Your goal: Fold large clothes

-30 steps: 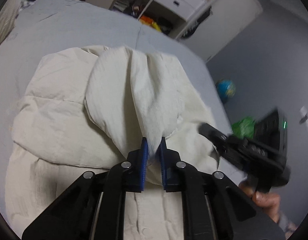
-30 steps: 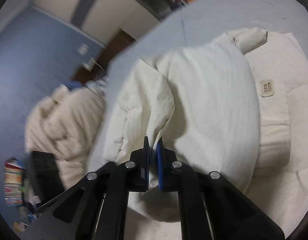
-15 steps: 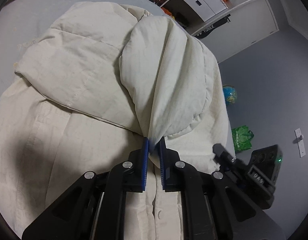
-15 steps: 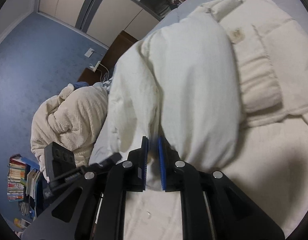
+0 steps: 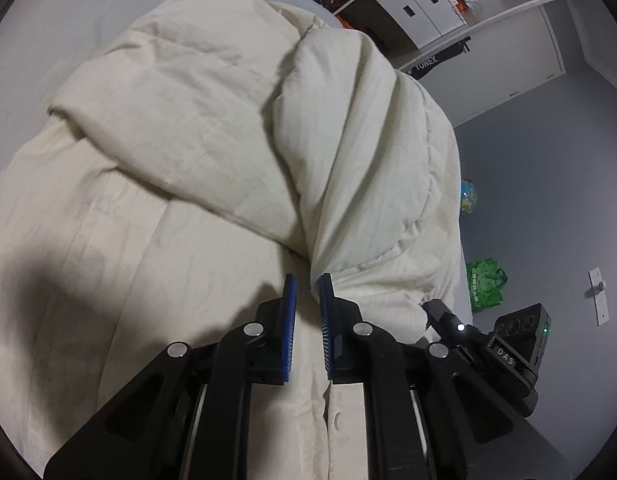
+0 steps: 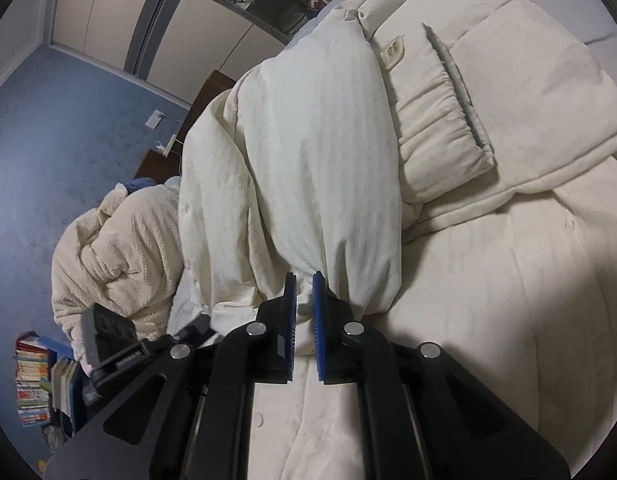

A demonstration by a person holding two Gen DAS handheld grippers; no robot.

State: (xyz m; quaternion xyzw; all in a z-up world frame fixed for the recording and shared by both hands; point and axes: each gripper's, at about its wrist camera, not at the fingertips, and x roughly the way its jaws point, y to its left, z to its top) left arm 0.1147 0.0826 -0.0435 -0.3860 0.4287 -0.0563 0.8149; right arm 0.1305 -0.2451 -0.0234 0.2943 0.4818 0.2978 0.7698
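Observation:
A cream padded jacket lies spread on a grey bed. One part of it is doubled over into a thick fold that runs down to my left gripper. The blue pads pinch the fold's tip just above the jacket's front. In the right wrist view the same fold bunches between the pads of my right gripper, whose jaws are closing on it. A sleeve with a gathered cuff lies beside the fold. Each gripper shows in the other's view: the right gripper, the left gripper.
A heap of cream fleece sits past the bed's left edge, with stacked books on the floor. White shelves with drawers stand beyond the bed. A globe and a green bag lie on the floor at right.
Both grippers have come down and toward the jacket's lower front, carrying the fold with them. The fold now lies low over the jacket's body instead of hanging lifted.

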